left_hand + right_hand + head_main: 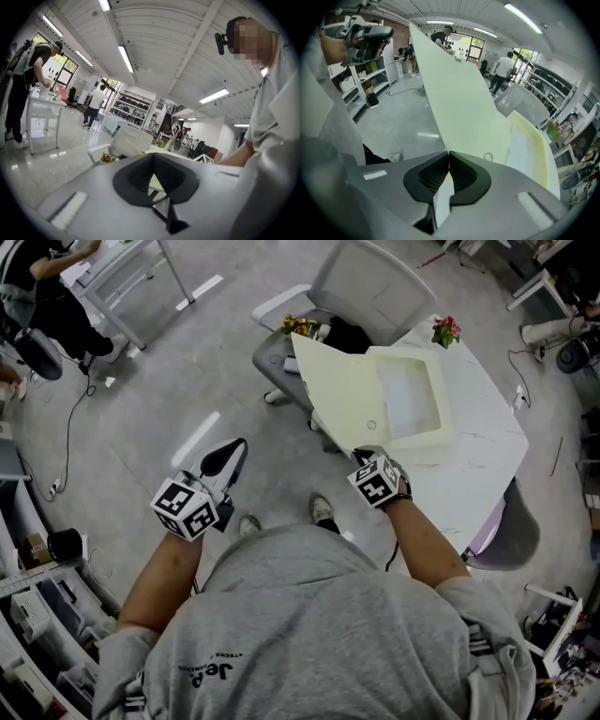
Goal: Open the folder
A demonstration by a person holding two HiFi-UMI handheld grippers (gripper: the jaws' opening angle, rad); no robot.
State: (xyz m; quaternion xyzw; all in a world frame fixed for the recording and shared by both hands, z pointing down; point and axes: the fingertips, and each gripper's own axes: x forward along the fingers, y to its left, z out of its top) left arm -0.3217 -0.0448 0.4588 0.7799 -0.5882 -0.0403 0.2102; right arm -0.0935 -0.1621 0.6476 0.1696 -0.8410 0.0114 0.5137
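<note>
A cream folder lies on the white table (478,474). Its cover (342,395) stands lifted and swung out to the left, past the table's edge, and its back half (412,399) lies flat with a clear pocket inside. My right gripper (367,456) is shut on the cover's near edge, just below a small round snap (371,426). In the right gripper view the cover (459,108) rises away from the pinched jaws (448,159). My left gripper (234,454) hangs over the floor, well left of the folder, its jaws shut and holding nothing (153,159).
A grey office chair (375,282) stands behind the table. Small flower pots sit at the table's far corner (446,331) and by the chair seat (300,325). Desks, shelves and people are at the room's edges. Cables run over the floor on the left.
</note>
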